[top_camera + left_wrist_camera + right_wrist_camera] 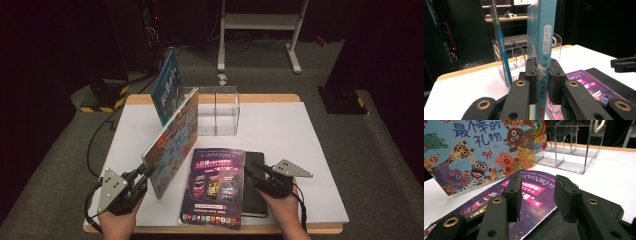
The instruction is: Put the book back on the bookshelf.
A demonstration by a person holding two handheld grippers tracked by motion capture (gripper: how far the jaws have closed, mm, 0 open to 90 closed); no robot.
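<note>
On white table [280, 130], left gripper [143, 172] clamped tight on animal book [172, 142], stood up near clear rack [217, 111]. Right gripper [252, 175] half open, holding nothing, above magazine [215, 187]. Might tip if grip slipped.

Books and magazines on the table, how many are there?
4: colourful animal picture book clamped upright in the left gripper, blue book leaning in the clear rack, purple magazine lying flat over a black notebook.

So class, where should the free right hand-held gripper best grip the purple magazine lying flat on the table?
Probably its right long edge, coming from the right: that edge overhangs the black notebook, so a jaw can slip beneath it.
</note>
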